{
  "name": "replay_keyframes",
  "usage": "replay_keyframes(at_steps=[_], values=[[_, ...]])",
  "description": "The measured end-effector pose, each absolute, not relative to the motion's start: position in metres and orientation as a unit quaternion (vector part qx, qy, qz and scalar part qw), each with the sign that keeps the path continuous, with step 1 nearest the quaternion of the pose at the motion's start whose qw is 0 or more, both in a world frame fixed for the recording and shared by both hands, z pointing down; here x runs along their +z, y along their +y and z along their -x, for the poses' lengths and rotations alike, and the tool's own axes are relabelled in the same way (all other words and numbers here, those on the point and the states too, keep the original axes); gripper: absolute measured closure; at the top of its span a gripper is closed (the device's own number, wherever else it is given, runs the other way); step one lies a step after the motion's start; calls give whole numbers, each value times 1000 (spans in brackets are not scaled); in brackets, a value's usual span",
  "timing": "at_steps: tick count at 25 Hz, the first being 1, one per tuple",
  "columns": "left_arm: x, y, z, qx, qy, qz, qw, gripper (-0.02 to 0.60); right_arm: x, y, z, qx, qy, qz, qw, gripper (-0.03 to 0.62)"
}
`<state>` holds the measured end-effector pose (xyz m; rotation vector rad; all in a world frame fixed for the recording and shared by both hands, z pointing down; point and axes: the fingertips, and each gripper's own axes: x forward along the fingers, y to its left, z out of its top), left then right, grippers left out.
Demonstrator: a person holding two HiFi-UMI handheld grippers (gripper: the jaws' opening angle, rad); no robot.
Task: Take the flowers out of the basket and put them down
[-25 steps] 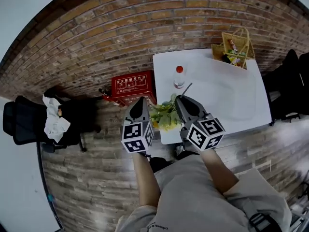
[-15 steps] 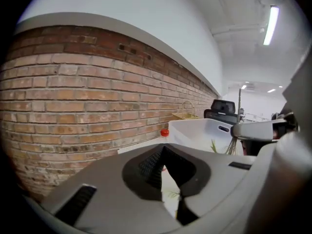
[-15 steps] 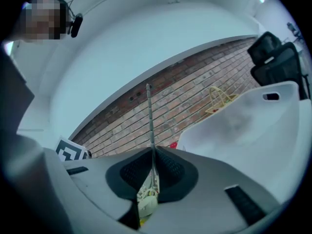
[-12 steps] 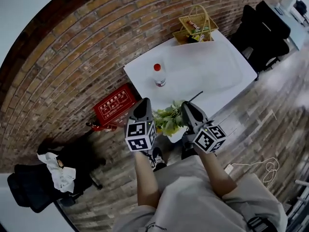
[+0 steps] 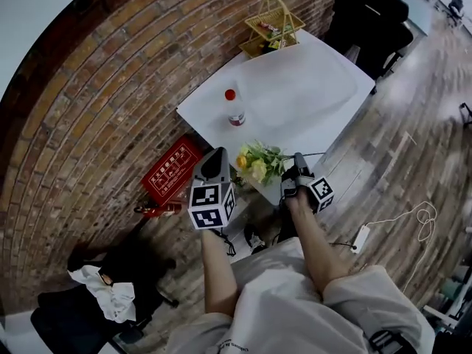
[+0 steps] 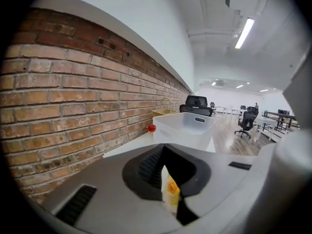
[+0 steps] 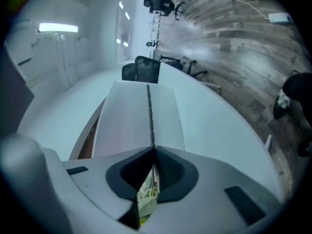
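One thin stem was all my right fingers pinched, left fingers shut empty; the flowers could swing off the worktop's near edge.

A red-capped bottle stands on the white surface beside a white bin. A red box lies on the wooden floor by the brick wall; black chairs stand beyond the surface

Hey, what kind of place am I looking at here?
Probably an open-plan office or studio: black office chairs stand by a white table against a brick wall, and more desks and chairs stand further back.
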<state>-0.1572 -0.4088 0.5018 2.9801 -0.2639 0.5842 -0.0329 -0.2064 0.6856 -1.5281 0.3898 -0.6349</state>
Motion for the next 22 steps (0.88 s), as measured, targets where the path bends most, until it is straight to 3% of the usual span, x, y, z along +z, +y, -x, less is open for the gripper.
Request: replay_keyframes(at_steps=[13,18,22], values=[[495,-423,177,184,-69,-980,35,558,745,-209,46,-343,47,649,677,534],[494,-424,184,181,-69,-980,39,558,746,-215,54,-359,63,632,683,412],[496,-420,193,181,-67,-980,39,558,742,-215,64,-367,75,624,686,378]])
